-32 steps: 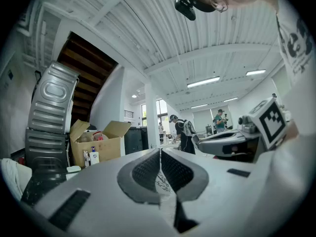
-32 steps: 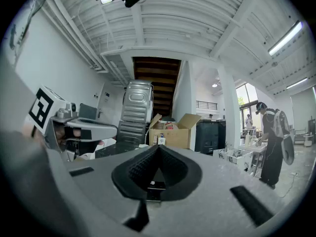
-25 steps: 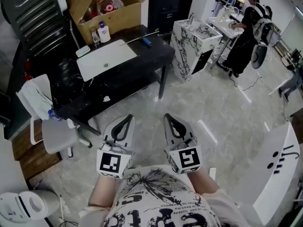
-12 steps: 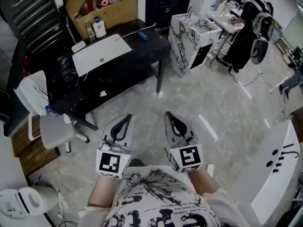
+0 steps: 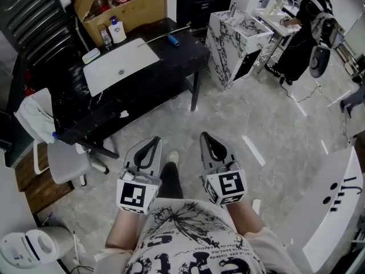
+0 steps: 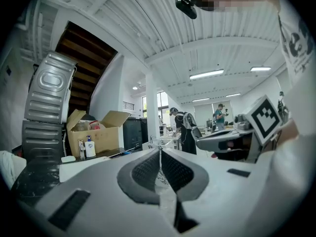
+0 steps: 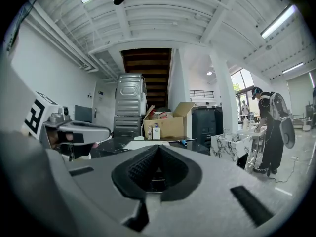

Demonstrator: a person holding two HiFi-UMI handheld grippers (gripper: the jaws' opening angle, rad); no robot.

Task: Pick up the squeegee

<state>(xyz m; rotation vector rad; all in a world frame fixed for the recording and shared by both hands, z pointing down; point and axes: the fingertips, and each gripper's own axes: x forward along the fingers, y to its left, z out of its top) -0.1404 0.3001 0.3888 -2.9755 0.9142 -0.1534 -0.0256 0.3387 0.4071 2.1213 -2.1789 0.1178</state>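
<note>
The squeegee (image 5: 173,38), a thin metal rod with a blue grip, lies on the far right end of the black table (image 5: 171,67); in the right gripper view the squeegee (image 7: 184,142) shows small beyond the jaws. My left gripper (image 5: 149,143) and right gripper (image 5: 208,138) are held side by side close to my body, over the floor and well short of the table. Both point level at the room. The left gripper (image 6: 159,152) has its jaws pressed together with nothing between them. The right gripper (image 7: 157,149) is likewise shut and empty.
On the table are a white board (image 5: 120,64), a soap bottle (image 5: 118,30) and an open cardboard box (image 5: 122,4). A marble-patterned cabinet (image 5: 236,39) stands to its right, a grey chair (image 5: 65,158) to its left. A person (image 5: 308,33) works at the back right.
Both grippers have sunk a little and moved forward together. My dark trouser leg and shoe have come into sight between them as I step toward the table. Both stay shut.
</note>
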